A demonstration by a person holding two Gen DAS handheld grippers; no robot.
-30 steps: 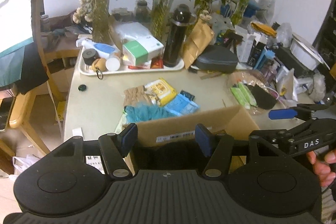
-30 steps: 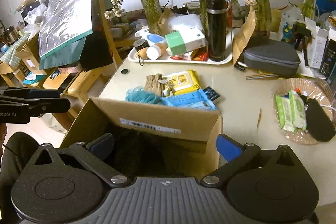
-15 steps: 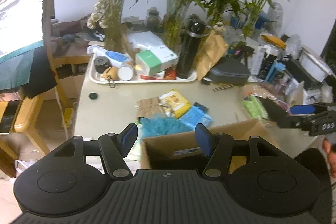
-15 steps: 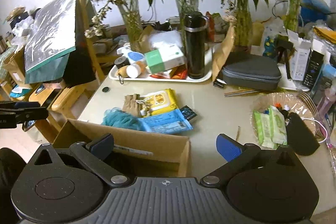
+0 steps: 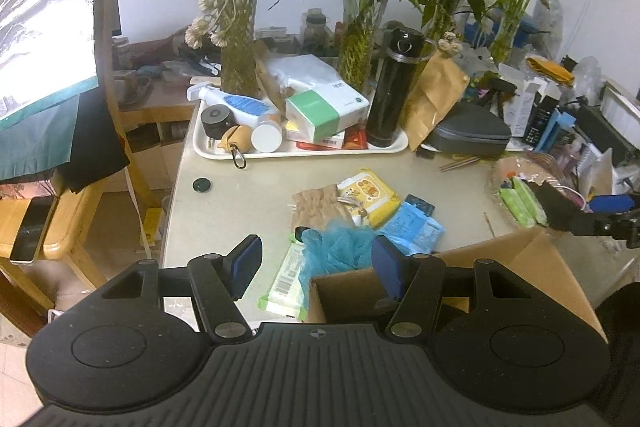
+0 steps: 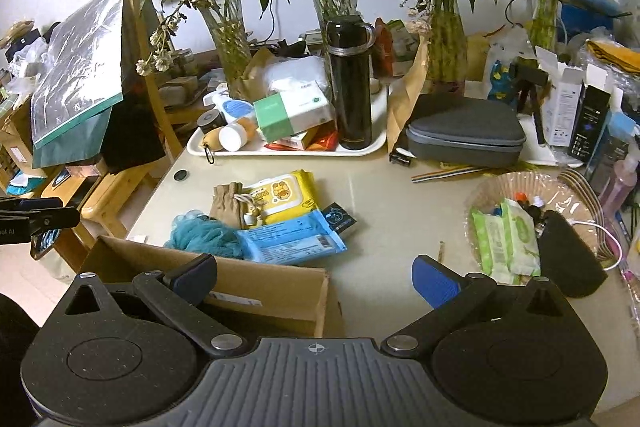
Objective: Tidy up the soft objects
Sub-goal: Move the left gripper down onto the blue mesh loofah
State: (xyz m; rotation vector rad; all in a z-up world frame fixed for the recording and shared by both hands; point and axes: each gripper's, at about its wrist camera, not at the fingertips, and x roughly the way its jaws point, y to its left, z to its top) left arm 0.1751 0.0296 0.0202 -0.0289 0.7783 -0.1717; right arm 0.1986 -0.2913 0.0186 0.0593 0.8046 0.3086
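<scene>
A teal mesh bath pouf (image 6: 206, 237) lies bunched on the tabletop, touching the far wall of an open cardboard box (image 6: 256, 291) at the near edge. Just behind it lie a tan drawstring pouch (image 6: 231, 201), 1 yellow wipes pack (image 6: 278, 195) and 1 blue pack (image 6: 290, 242) (all flat, overlapping).

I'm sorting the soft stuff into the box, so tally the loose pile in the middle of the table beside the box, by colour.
Blue: 2, the mesh bath puff and the blue wipes pack
Yellow: 1, the yellow wipes pack
Tan: 1, the drawstring pouch
Green and white: 1, the green-edged pack
Dark: 1, the small dark packet
Total: 6
</scene>
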